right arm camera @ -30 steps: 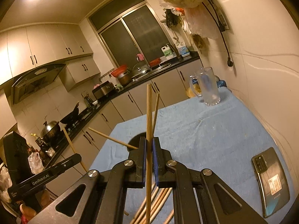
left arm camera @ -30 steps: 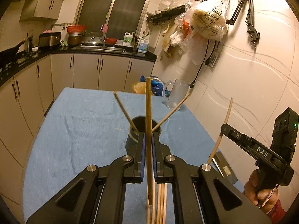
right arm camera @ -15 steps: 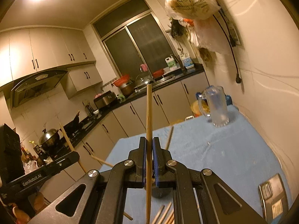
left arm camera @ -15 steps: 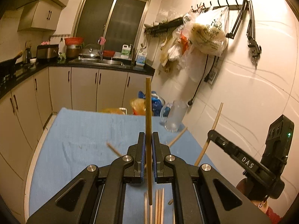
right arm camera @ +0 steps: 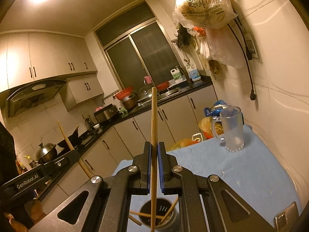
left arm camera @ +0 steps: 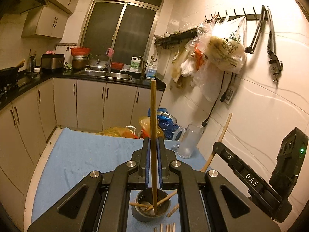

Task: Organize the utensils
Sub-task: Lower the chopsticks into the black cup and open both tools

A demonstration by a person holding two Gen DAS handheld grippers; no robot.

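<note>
- Two grippers each pinch one wooden chopstick, both held upright above the same dark round holder [left arm camera: 151,206].
- Nearest in the left wrist view, a short row of loose chopstick ends [left arm camera: 167,227] lies on the blue cloth [left arm camera: 81,154] at the near edge, just in front of the holder.
- One more stick [left arm camera: 172,210] lies on the cloth against the holder's right side.
- Inside the holder, two chopsticks [left arm camera: 154,205] lean crosswise, their upper ends pointing out over the rim to left and right.
- The left gripper [left arm camera: 152,154] has its blue pads pressed against its chopstick [left arm camera: 153,135]; the stick's long axis runs near vertical, lower tip down inside the holder's mouth, upper end pointing at the ceiling.
- The right gripper [right arm camera: 154,158] clamps its own chopstick [right arm camera: 154,135] the same way: long axis upright, lower tip hanging over the near rim of the holder [right arm camera: 158,215]; whether it touches the rim I cannot tell.
- In the left wrist view the right gripper's side shows at the right, its chopstick tilted up and to the right.
- In the right wrist view the left gripper's side shows at the left, its stick tilted up and to the left.
- A phone [right arm camera: 285,218] lies near the cloth's right edge, well apart from the holder.
- Farther off, a frosted glass mug [left arm camera: 188,142] stands upright near the far right corner of the cloth.
- Beyond the far edge sit yellow and blue plastic bags [left arm camera: 154,125].
</note>
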